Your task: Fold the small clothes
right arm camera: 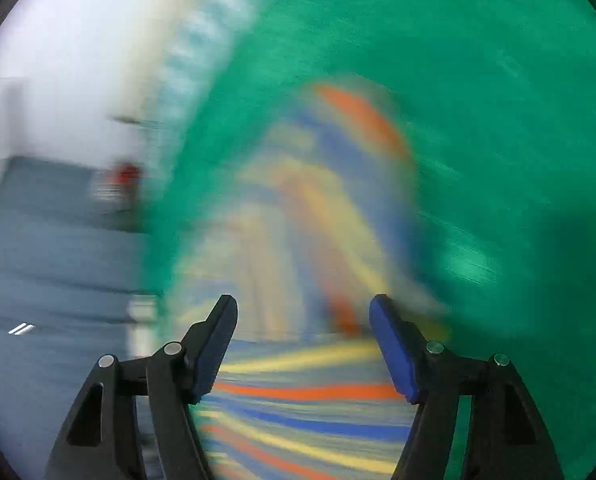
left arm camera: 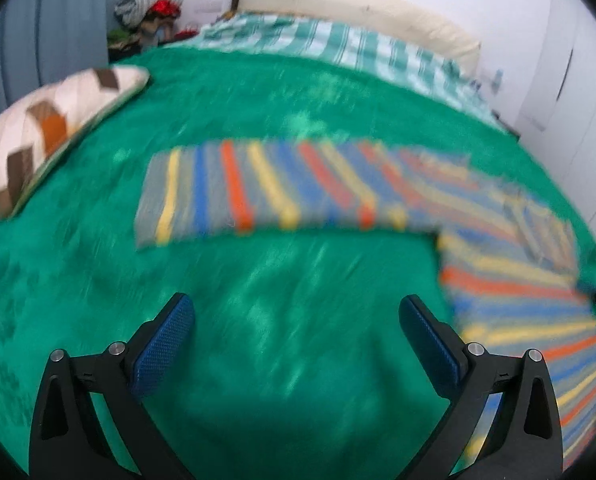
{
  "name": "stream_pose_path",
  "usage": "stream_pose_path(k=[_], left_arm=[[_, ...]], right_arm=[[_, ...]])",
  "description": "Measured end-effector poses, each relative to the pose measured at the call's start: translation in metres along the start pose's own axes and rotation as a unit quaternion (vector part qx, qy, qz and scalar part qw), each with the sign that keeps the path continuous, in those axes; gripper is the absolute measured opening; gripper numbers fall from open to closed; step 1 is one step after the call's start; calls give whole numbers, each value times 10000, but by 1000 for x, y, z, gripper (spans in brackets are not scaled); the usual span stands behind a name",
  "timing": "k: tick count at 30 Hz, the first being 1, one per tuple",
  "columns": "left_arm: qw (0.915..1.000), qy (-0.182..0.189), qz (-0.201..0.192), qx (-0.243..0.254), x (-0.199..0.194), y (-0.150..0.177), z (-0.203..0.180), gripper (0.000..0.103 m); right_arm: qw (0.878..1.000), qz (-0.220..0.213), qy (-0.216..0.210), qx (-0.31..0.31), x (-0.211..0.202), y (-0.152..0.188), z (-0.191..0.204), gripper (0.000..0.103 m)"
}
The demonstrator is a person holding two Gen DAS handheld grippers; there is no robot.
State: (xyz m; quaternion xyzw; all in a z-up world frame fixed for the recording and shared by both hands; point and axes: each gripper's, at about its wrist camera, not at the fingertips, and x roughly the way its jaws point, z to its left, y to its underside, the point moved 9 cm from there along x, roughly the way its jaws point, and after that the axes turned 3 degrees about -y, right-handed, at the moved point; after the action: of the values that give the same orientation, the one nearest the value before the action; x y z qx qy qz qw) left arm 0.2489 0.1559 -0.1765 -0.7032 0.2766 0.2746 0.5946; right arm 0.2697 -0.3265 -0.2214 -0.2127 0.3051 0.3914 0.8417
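Note:
A small grey garment with orange, yellow and blue stripes (left arm camera: 282,188) lies flat on a green bedspread (left arm camera: 258,100), one sleeve stretched left and its body running down the right side. My left gripper (left arm camera: 296,312) is open and empty above bare bedspread, in front of the sleeve. In the right wrist view, heavily blurred by motion, my right gripper (right arm camera: 303,312) is open and empty just above the striped garment (right arm camera: 310,396).
A cream and brown patterned pillow (left arm camera: 54,132) lies at the bed's left. A green-and-white striped sheet (left arm camera: 338,44) and a long cream pillow (left arm camera: 358,12) lie at the head. Clutter (left arm camera: 150,20) sits in the far corner. A white wardrobe (left arm camera: 570,80) stands right.

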Motion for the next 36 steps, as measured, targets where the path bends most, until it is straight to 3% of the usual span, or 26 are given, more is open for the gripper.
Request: stream_pose_path(k=[2,5,7,10,14,18,20,27,31,36], left_arm=[[9998,137,-5,-123,10,-16,-7,103],[9978,9,638,-164,56,-5,-2,103],[9974,-219,670,119,69,4,-1,103],[9967,-490,506,408,61,7,-8,103],[9956,-590,534,487,65,8,-10,103],[9958,-568,537,467,65,6,-10,103],[9959,-565,538,463,65,6,-10,103],[9959,-567,537,465,65,6,-11,103],[9959,-567,537,464,64,7,-11,103],[9958,-569,537,465,64,7,-10,103]], right_arm=[[9995,-272,-152,-10,-7,3,-6,47],[9977,-573,-154,-329,-26,15,13,62],[9934,-653,22,-938,-36,39,37,63],[9803,-598,368,-1847,-45,100,64,65],[9620,-575,794,-2547,-49,177,79,65],[9558,-520,957,-2730,-47,233,86,65],[9571,-358,937,-2719,-36,246,95,65],[9420,-68,983,-3207,-1,273,135,66],[9299,175,1207,-3469,19,293,137,65],[9385,441,1218,-3202,33,310,126,65]])
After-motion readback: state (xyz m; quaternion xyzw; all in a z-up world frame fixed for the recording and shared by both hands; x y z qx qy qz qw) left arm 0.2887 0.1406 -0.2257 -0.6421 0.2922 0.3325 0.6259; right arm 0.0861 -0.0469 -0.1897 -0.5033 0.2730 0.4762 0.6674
